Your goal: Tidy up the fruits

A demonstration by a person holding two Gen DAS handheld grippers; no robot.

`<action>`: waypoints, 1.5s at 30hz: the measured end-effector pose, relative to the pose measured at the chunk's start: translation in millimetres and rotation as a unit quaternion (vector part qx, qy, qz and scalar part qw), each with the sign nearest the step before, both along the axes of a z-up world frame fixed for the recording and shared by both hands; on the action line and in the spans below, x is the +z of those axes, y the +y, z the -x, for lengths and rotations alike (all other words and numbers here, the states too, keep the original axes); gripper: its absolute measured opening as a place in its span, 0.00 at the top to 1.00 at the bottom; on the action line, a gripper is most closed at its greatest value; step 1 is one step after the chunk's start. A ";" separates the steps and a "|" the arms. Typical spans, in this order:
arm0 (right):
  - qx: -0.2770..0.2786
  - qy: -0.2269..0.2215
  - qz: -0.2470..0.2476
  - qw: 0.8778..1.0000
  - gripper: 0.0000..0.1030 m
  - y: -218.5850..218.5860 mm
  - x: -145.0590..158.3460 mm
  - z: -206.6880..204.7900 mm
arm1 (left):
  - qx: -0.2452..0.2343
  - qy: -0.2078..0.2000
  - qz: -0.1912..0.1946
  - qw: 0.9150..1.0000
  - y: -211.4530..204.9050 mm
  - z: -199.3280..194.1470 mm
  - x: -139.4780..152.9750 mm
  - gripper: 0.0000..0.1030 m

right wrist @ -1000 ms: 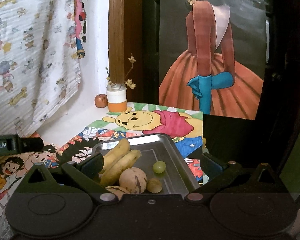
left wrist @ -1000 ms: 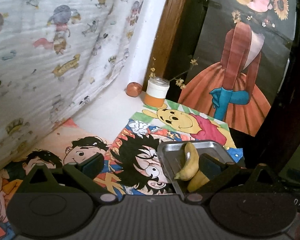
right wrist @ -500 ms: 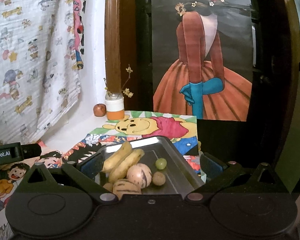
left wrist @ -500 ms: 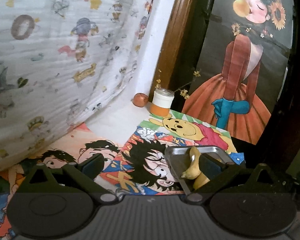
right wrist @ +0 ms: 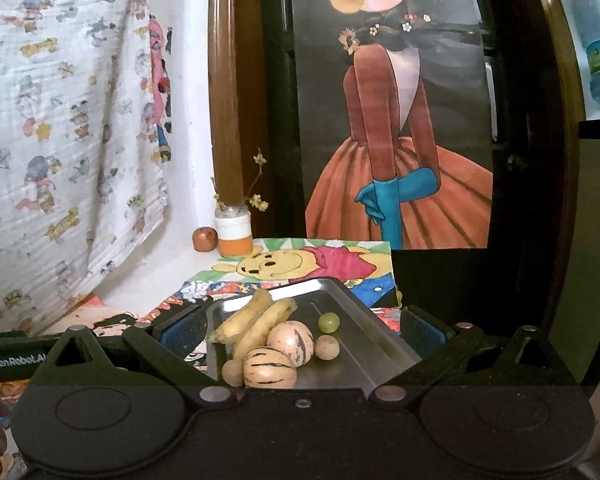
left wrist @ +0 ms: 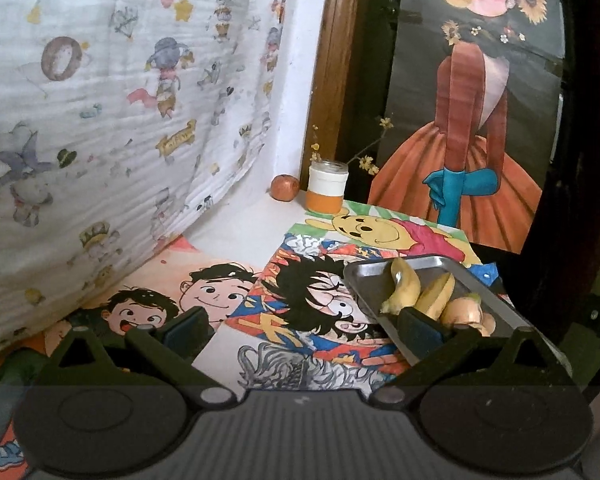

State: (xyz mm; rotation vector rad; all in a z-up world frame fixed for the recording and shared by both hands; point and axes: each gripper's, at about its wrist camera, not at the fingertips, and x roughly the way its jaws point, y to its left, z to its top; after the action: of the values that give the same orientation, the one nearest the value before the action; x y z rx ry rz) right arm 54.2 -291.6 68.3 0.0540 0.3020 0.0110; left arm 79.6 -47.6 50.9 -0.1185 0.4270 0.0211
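Note:
A metal tray [right wrist: 364, 340] sits on cartoon posters and holds two bananas [right wrist: 256, 320], two striped pale melons [right wrist: 290, 342], two small brown round fruits [right wrist: 327, 347] and a green grape [right wrist: 329, 322]. The tray also shows in the left wrist view [left wrist: 496, 312], with the bananas [left wrist: 406, 290] in it. My right gripper [right wrist: 300, 330] is open and empty, its fingers either side of the tray. My left gripper [left wrist: 300, 326] is open and empty, above the posters left of the tray. A red apple [left wrist: 285, 188] sits at the back by the wall.
A white and orange jar [left wrist: 327, 192] with dry flower stems stands next to the apple. A patterned white cloth [left wrist: 120, 120] hangs on the left. A painting of a girl [right wrist: 396, 140] leans at the back. The table's right edge drops off beside the tray.
Both grippers have pulled back and risen, so more of the tray and its fruit shows. Both stay open. The fruit has not moved.

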 end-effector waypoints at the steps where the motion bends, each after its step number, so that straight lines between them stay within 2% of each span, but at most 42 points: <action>1: -0.001 -0.005 -0.002 1.000 0.01 0.2 -0.9 3.5 | 0.001 0.000 -0.001 1.000 0.4 2.4 -0.8 0.00; 11: -0.006 -0.019 0.003 1.000 0.01 2.6 -16.4 31.6 | 0.006 -0.009 -0.005 1.000 4.4 26.6 -10.1 0.00; 18: -0.005 -0.026 -0.003 1.000 0.01 3.6 -23.3 46.7 | -0.002 -0.014 -0.030 0.999 5.9 43.0 -17.2 0.00; 21: -0.004 -0.029 0.000 1.000 0.00 4.8 -26.9 52.4 | -0.002 -0.018 -0.028 0.999 9.4 50.0 -19.0 0.00; 24: 0.001 -0.023 0.002 1.000 0.00 7.3 -32.9 56.6 | -0.001 -0.019 -0.024 1.000 11.9 54.3 -20.4 0.00; 30: 0.007 -0.018 0.011 1.000 0.00 12.7 -41.8 62.4 | 0.000 -0.016 -0.040 0.999 13.9 63.8 -24.8 0.00; 45: 0.036 -0.016 0.035 0.999 0.00 37.1 -56.2 68.1 | -0.009 -0.021 -0.033 0.999 31.3 77.2 -41.0 0.00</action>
State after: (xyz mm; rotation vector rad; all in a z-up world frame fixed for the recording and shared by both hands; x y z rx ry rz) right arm -13.9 -254.4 12.1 -0.0271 0.2719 0.0719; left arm 2.3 -16.3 9.9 -0.0493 0.3844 0.0152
